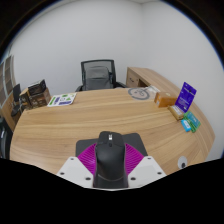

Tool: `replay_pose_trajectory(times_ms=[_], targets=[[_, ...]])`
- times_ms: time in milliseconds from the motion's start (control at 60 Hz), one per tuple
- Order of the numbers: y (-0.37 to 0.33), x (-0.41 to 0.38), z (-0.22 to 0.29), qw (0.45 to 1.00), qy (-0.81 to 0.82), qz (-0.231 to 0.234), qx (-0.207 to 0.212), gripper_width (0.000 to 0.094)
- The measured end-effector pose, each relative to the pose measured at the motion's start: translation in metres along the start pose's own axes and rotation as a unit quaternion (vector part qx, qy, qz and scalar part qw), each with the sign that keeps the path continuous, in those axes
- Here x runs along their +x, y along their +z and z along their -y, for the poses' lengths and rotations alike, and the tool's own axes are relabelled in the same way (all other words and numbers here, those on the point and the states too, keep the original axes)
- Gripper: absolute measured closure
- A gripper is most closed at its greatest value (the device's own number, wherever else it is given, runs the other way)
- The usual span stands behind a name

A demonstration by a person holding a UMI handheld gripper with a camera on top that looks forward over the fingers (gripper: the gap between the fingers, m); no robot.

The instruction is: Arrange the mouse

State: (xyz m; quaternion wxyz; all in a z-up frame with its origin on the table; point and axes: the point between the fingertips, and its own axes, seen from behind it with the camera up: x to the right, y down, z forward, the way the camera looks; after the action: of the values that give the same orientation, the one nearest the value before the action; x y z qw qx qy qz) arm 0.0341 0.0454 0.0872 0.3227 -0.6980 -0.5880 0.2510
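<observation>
Your claw [111, 160] pinches one black mouse [110, 156] between both purple pads, above the near table [70, 125] edge; one chair [98, 74] stands far.

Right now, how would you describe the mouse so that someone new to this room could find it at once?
Start at the big curved wooden table in front of the grey office chair. On its near edge, the hand-held gripper reaches in, and the mouse sits between its purple-padded fingers. It is the only dark, rounded thing there; the boxes and papers lie far across the table.
</observation>
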Motion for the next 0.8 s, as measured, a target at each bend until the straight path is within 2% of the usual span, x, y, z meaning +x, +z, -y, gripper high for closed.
replay_pose_trajectory(times_ms=[267, 483, 517, 683, 717, 750, 767, 800], targets=[[0.047, 0.016, -0.054, 0.998, 0.025, 0.002, -0.050, 0.0600], [0.061, 0.020, -0.080, 0.997, 0.039, -0.007, -0.071, 0.0562], [0.061, 0.019, -0.077, 0.997, 0.042, -0.005, -0.064, 0.0547], [0.061, 0.019, -0.080, 0.997, 0.048, -0.002, -0.068, 0.0410], [0.060, 0.019, -0.079, 0.997, 0.045, -0.004, -0.066, 0.0308], [0.058, 0.020, -0.078, 0.997, 0.043, -0.004, -0.066, 0.0096], [0.058, 0.021, -0.077, 0.997, 0.043, -0.004, -0.065, 0.0062], [0.056, 0.019, -0.077, 0.997, 0.043, -0.002, -0.065, 0.0111]])
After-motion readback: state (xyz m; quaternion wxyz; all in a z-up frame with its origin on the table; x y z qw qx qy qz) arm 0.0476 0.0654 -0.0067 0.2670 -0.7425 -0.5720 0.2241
